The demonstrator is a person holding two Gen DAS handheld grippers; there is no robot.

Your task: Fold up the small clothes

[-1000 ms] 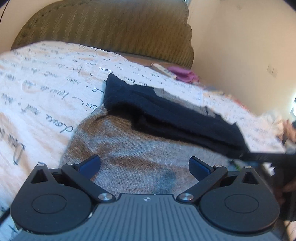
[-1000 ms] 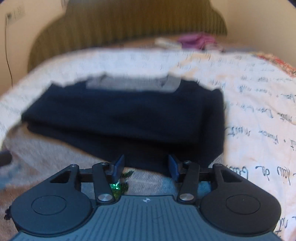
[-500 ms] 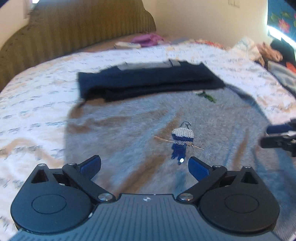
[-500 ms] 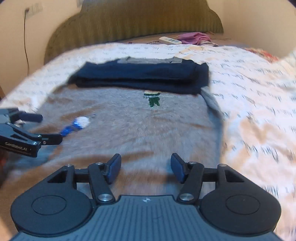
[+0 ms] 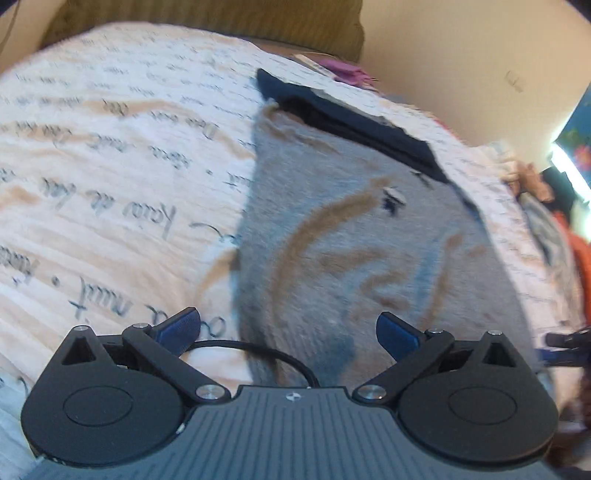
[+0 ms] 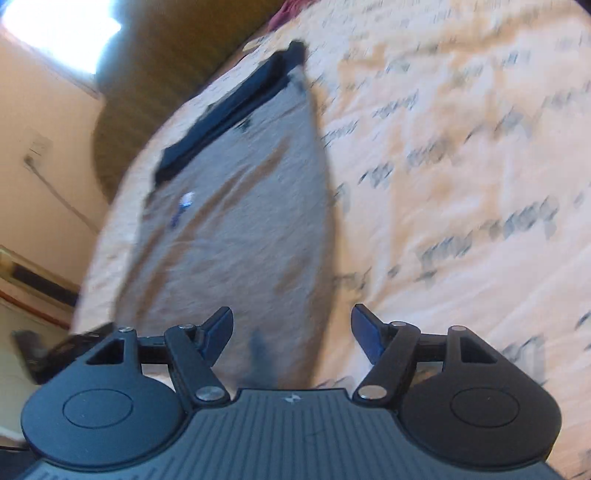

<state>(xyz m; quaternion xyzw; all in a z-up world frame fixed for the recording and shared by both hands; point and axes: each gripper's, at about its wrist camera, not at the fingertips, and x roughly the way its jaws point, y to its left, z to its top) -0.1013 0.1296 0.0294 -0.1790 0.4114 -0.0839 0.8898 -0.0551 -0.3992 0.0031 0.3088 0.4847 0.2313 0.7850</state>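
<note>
A grey knitted garment (image 5: pixel 351 236) lies spread flat on the bed, a small blue and white figure (image 5: pixel 391 197) stitched on it. Folded dark navy clothes (image 5: pixel 354 118) rest along its far edge. My left gripper (image 5: pixel 288 328) stands open over the garment's near left edge, nothing between its fingers. The right wrist view shows the same grey garment (image 6: pixel 243 221) and navy stack (image 6: pixel 229 110), tilted. My right gripper (image 6: pixel 291 328) hovers over the near right edge; its jaws are opening and hold nothing. Its dark tip (image 5: pixel 565 341) shows at the left view's right margin.
The bed carries a white cover with handwritten script (image 5: pixel 110 184). An olive headboard (image 5: pixel 207 14) stands at the far end, with a remote (image 5: pixel 310 62) and purple cloth (image 5: pixel 347 70) near it. More clothes (image 5: pixel 546 221) lie at the right. A wall cable (image 6: pixel 55 192) hangs left.
Both grippers have drawn back from the navy stack to the grey garment's near corners, left going left and right going right. The right view has rolled, and its jaws stand wider than before.
</note>
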